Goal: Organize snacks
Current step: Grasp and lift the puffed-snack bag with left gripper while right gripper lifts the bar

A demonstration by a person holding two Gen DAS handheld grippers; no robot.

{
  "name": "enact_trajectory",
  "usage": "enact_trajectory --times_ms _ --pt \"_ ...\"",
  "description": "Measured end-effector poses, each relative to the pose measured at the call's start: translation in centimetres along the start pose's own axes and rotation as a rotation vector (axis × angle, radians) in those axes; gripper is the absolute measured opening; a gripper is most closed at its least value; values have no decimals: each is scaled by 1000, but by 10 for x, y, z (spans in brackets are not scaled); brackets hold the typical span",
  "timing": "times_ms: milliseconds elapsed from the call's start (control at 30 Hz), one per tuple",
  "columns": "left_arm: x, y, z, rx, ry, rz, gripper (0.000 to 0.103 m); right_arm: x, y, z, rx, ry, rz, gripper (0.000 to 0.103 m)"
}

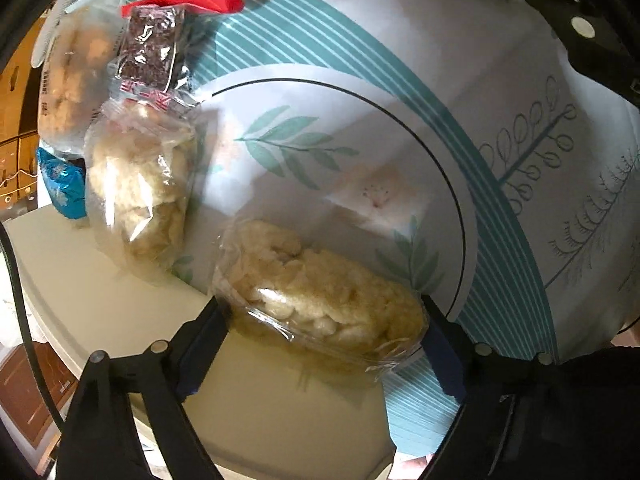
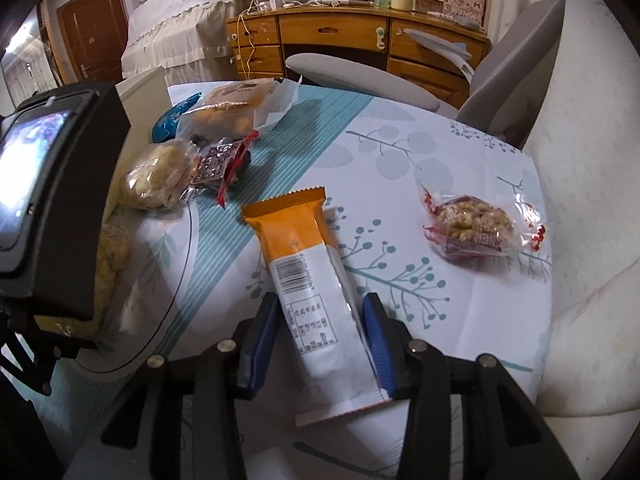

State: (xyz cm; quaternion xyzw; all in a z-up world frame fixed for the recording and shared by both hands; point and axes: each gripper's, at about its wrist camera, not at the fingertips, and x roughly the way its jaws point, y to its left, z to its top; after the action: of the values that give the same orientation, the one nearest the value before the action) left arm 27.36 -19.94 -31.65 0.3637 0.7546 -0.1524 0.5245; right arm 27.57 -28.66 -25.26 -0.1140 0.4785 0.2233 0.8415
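Orange-topped bar [image 2: 316, 304] lengthwise between right fingers [image 2: 320, 344], gripped | left fingers [image 1: 324, 336] clamp rice-cracker pack [image 1: 320, 296] crosswise

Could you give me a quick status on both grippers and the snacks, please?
Left gripper shut on pale puffed-snack bag. Right gripper shut on orange-white bar. Walnut packet lies apart. Nothing obstructing.

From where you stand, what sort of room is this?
Probably a lived-in home room: a wooden dresser cluttered with odds and ends, a cloth-draped piece of furniture, and a table under a leaf-print tablecloth.
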Motion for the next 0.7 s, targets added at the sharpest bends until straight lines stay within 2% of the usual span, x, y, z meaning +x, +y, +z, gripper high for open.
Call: enact_trajectory --times_ms 167,333,500,700 --pt "-7 -5 -6 -42 -20 10 86 -4 3 -3 52 42 2 41" --pt "-26 -3 -19 -96 -90 -82 84 -13 2 -12 180 89 39 37" --pt "-51 5 -36 -165 -162 -127 84 -29 4 -30 312 157 57 36" --pt "-82 14 -62 -233 -256 -164 84 -58 14 -41 381 152 92 36"
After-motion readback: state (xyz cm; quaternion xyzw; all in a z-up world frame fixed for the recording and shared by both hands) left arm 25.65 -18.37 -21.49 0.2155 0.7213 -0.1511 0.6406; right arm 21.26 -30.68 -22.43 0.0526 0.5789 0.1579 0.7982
